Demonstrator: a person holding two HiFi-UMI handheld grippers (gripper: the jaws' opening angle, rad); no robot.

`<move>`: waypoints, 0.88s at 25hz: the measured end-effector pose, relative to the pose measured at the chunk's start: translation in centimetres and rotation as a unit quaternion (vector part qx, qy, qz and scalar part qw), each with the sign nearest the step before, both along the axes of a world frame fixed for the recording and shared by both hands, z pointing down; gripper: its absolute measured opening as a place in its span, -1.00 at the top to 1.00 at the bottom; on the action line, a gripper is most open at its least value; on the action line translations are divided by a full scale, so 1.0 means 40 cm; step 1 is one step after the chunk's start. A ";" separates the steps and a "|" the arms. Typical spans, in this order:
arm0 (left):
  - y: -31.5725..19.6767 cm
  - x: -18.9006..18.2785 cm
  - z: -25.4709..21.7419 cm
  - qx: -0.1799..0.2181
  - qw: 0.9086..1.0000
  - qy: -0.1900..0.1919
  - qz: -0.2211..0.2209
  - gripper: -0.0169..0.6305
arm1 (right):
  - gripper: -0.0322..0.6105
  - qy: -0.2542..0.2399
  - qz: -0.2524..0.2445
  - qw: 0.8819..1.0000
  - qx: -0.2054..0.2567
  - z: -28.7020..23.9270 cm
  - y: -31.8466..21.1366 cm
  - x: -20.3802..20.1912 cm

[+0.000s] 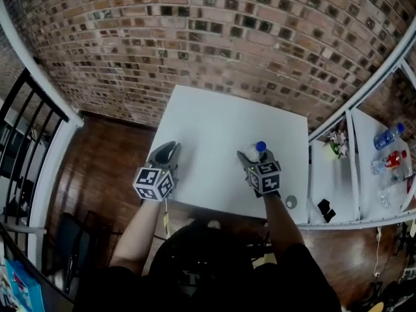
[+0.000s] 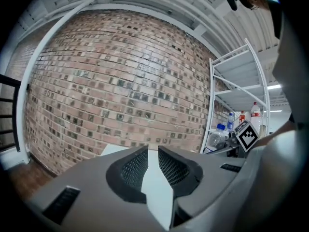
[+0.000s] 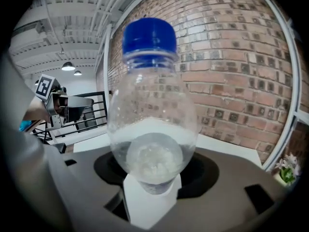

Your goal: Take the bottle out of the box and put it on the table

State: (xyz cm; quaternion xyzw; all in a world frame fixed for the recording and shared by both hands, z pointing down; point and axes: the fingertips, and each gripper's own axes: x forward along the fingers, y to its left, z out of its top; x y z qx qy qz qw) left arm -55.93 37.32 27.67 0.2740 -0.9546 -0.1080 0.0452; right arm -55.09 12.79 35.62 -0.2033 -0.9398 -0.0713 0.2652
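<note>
Jaws of your right gripper [image 3: 153,167] are closed round the lower body of the clear plastic bottle [image 3: 152,124], which stands nearly upright between them. Ahead of you runs the red brick wall [image 1: 214,38], and below it lies the white rectangular worktop [image 1: 214,122]. You hold the bottle over the worktop's near right part; whether its base touches the surface cannot be told. Your left gripper [image 2: 150,164] sits at the near left edge, its jaws a narrow gap apart with nothing between them. Topmost on the bottle is its blue screw cap [image 3: 148,35].
</note>
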 end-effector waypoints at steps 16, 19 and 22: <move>-0.016 0.030 0.135 0.052 0.995 0.072 -0.046 0.75 | 0.05 0.034 -0.038 0.999 0.011 0.154 -0.010 -0.034; -0.018 0.037 0.179 0.055 0.993 0.089 -0.046 0.75 | 0.05 0.032 -0.030 0.999 0.005 0.157 0.005 -0.043; -0.012 0.044 0.204 0.060 0.992 0.102 -0.049 0.75 | 0.05 0.029 -0.018 0.999 0.001 0.158 0.013 -0.042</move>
